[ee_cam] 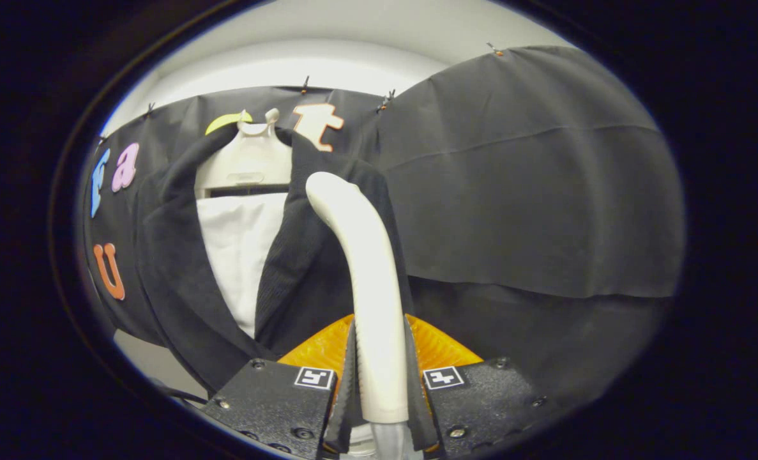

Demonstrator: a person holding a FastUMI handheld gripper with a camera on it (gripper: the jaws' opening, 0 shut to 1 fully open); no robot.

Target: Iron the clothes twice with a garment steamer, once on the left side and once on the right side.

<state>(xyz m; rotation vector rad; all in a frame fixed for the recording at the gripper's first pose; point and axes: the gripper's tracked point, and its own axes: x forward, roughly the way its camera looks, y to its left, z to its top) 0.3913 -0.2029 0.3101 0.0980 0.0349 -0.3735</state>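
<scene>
The tool (379,383) pinches the handle of the garment steamer (369,281), both fingers (352,377) pressed against the lower part of the pale, curved wand. The wand rises between the fingers and bends at its top toward the dark jacket (174,281), which hangs on a light hanger (248,160) over a white shirt (238,249), against the booth's cloth wall. The steamer's tip sits at the jacket's right-hand lapel and shoulder — whether it touches the cloth I cannot tell.

The wand looks like smooth, rigid plastic, so it may slip or twist in the grip; a hold low on the straight shaft, as here, seems the sound place. What looks like a hose leaves its base below the fingers and would probably drag a little on each stroke. The jacket is soft and hangs free — it will likely swing or bunch if pushed hard, so light, even passes down each side seem wise.
</scene>
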